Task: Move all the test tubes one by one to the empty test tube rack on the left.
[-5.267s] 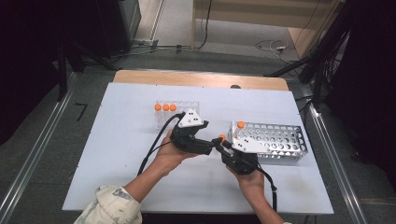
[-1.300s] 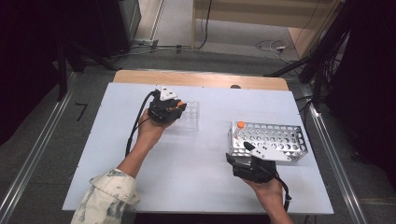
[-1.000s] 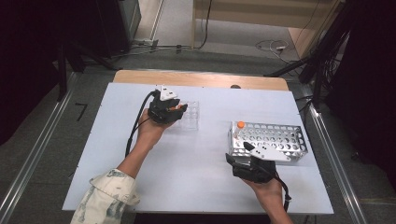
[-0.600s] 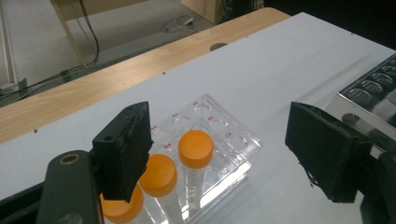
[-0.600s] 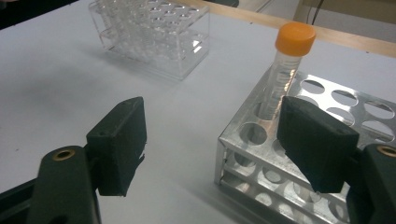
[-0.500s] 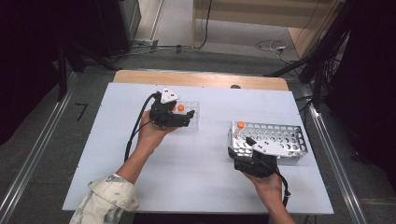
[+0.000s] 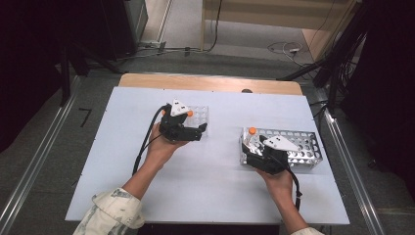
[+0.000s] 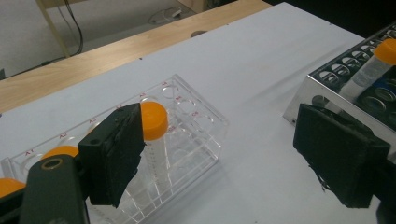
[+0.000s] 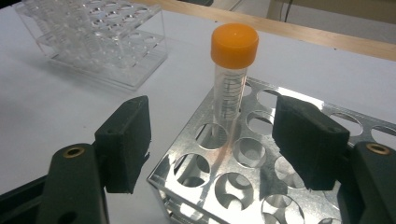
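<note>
1. The right gripper is hanging open over the metal rack's near corner, its jaws just closing a little, empty; a tube is standing just beyond them.
2. The left gripper is gaping, just opened, beside the clear rack's tube.

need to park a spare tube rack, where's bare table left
Bare patches: the near strip of the table between the two forearms, the far strip between the clear rack and the wooden edge, and the left margin. Crowded: the gap between the clear rack and the metal rack, where the left gripper and right gripper work.
</note>
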The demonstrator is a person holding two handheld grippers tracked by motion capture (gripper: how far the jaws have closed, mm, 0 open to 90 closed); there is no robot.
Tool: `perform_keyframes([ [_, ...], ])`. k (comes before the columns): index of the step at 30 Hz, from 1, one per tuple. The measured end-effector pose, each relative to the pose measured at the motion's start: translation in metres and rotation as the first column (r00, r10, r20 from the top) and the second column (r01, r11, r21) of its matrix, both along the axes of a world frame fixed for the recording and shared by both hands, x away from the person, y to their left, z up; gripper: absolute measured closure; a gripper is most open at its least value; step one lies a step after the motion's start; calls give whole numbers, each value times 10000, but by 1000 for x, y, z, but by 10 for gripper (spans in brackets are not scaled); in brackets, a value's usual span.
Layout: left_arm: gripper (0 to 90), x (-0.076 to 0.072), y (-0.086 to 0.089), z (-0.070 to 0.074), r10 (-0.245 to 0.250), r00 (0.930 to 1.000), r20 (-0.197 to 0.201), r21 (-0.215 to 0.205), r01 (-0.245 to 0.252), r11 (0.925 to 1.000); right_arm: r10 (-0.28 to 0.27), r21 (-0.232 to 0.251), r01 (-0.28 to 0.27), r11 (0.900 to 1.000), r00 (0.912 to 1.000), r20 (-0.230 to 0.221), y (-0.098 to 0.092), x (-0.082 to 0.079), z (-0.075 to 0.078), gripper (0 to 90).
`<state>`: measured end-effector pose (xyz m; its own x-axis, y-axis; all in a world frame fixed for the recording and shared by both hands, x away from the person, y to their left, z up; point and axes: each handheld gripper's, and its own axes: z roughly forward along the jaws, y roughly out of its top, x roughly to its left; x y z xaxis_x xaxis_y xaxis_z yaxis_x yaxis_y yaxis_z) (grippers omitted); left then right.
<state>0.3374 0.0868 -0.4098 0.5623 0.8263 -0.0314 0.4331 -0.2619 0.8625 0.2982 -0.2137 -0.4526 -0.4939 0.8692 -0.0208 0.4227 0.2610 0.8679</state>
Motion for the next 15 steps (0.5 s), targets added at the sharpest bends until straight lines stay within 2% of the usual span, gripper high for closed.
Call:
perform_keyframes([
  [4, 171, -3, -2, 0, -60, 10000, 65, 98, 59, 9999, -114, -180, 114, 9998, 9999, 10, 0, 5, -3, 278],
  [6, 172, -4, -2, -1, -24, 10000, 79, 71, 24, 10000, -174, -123, 174, 9998, 9998, 21, -1, 7, -3, 293],
  [15, 186, -4, -1, -1, 93, 9997, 211, 17, -93, 10000, -203, -190, 211, 9996, 9991, 378, 1, 10, -5, 401],
])
